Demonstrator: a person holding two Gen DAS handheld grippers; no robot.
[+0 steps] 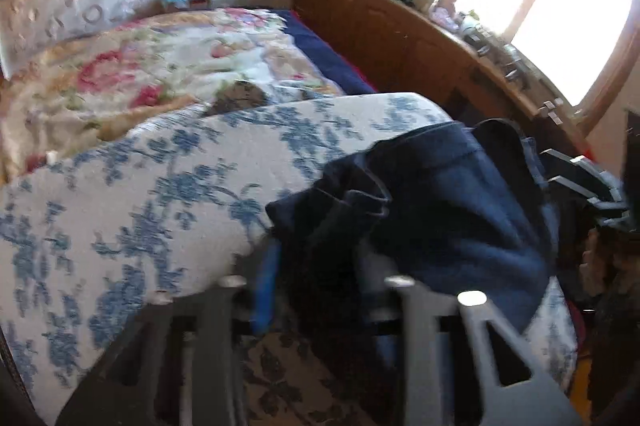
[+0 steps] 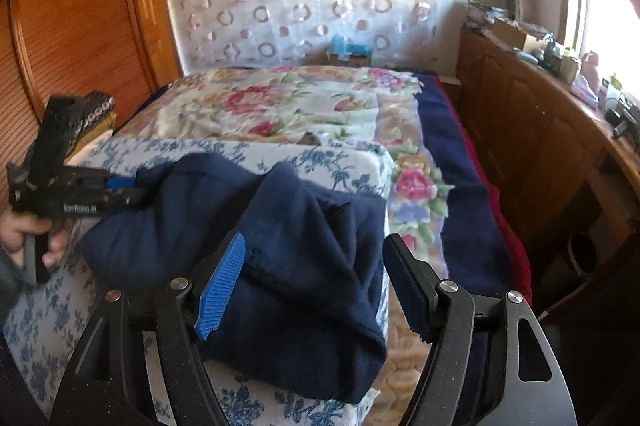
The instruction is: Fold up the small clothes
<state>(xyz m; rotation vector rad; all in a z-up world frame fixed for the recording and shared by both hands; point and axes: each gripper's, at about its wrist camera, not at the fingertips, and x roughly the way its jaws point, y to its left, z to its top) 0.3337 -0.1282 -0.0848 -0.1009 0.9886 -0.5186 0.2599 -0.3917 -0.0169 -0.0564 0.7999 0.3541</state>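
A navy blue garment (image 1: 440, 218) lies crumpled on a white pad with a blue flower print (image 1: 160, 193). In the left wrist view my left gripper (image 1: 320, 266) has cloth bunched between its fingers at the garment's near edge. From the right wrist view the left gripper (image 2: 132, 185) is pinched on the left corner of the garment (image 2: 180, 222), with a hand (image 2: 24, 230) holding it. My right gripper (image 2: 312, 266) stands wide open over the garment's near right part. Its blue pad (image 2: 220, 286) touches the cloth and the other finger is clear of it.
The flowered pad (image 2: 344, 161) sits on a bed with a rose-print blanket (image 2: 280, 105) and a navy border. A wooden cabinet (image 2: 520, 145) with clutter on top runs along the right under a bright window. A wooden wardrobe (image 2: 80, 25) stands at the left.
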